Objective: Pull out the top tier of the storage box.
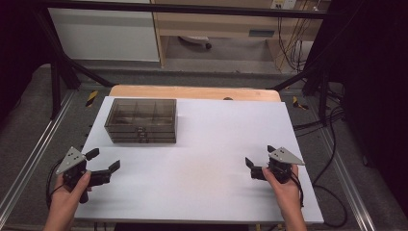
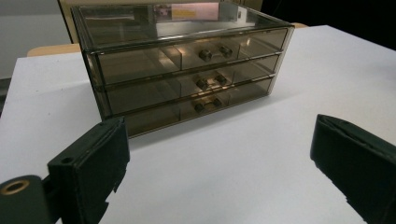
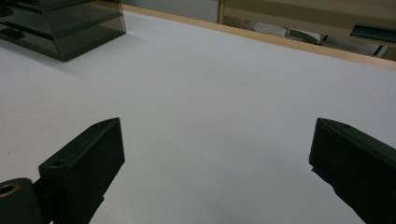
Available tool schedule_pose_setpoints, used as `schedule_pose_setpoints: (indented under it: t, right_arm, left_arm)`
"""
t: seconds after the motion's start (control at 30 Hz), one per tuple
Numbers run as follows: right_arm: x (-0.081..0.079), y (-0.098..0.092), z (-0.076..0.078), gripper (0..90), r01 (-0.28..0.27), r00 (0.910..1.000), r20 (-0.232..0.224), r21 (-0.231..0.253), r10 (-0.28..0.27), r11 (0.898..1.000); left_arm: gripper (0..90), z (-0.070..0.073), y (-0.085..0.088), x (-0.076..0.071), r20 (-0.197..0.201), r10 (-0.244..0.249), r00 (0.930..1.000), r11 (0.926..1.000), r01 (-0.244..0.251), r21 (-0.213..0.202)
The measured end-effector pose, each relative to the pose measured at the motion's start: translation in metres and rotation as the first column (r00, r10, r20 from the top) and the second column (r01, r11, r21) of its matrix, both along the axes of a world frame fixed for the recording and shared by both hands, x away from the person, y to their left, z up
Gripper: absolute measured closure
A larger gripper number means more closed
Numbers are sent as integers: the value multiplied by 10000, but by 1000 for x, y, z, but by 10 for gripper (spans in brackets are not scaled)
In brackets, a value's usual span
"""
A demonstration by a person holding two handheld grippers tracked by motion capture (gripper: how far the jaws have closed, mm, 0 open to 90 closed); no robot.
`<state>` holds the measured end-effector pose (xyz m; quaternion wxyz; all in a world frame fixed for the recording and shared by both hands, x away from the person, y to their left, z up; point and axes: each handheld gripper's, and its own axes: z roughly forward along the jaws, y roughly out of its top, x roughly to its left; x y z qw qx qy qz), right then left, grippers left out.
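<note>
Nearest the camera, the person's two hands are coming in from the bottom edge of the high view, each gripping a tool. The left tool (image 1: 103, 160) is hovering over the near left corner of the white tabletop (image 1: 207, 163), its jaws spread wide with nothing between them. The right tool (image 1: 260, 156) is hovering near the right edge, its jaws likewise spread and pinching nothing. The smoky transparent drawer chest (image 1: 141, 120) is sitting on the far left part of the tabletop, well apart from both tools. In the left gripper view, the drawer chest (image 2: 182, 65) is facing the left tool (image 2: 219, 163), showing three stacked drawers, all pushed in, each with paired small knobs.
</note>
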<state>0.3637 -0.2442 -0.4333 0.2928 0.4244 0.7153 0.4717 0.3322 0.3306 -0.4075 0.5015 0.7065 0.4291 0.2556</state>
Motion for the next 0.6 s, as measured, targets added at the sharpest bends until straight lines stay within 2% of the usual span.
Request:
schedule_pose_setpoints:
  t: [0.1, 0.17, 0.33, 0.37, 0.4, 0.43, 0.5, 0.6]
  right_arm:
    - [1, 1, 1, 45, -21, 10000, 49, 81, 20, 10000]
    - [1, 1, 2, 45, 78, 9998, 164, 18, -79, 10000]
    - [1, 1, 3, 43, 22, 9998, 190, -28, -21, 10000]
    - [1, 1, 2, 42, -6, 9999, 147, -101, 8, 9999]
    - [2, 1, 2, 42, -40, 9999, 126, -142, 42, 9999]
    - [2, 1, 2, 42, -40, 9999, 126, -142, 42, 9999]
    - [2, 3, 2, 41, -86, 9999, 64, -217, 88, 9997]
    - [2, 5, 3, 39, -32, 10000, 45, -302, 33, 9995]
  left_arm:
    - [49, 0, -2, -1, 59, 71, 10000, 9993, -73, 369]
    - [52, -2, -6, 1, -55, 28, 10000, 9985, -25, 543]
    - [57, -2, -16, 1, -40, -38, 10000, 9956, 42, 935]
    - [61, -1, -18, 1, -25, -108, 9999, 9939, 110, 1098]
    - [60, -2, -23, 0, 47, -184, 9998, 9888, 175, 1485]
    - [61, -2, -23, 0, 47, -184, 9998, 9888, 175, 1485]
    - [61, -3, -27, -1, 100, -280, 9996, 9822, 257, 1859]
    - [63, -4, -33, -3, 176, -438, 9989, 9776, 392, 2069]
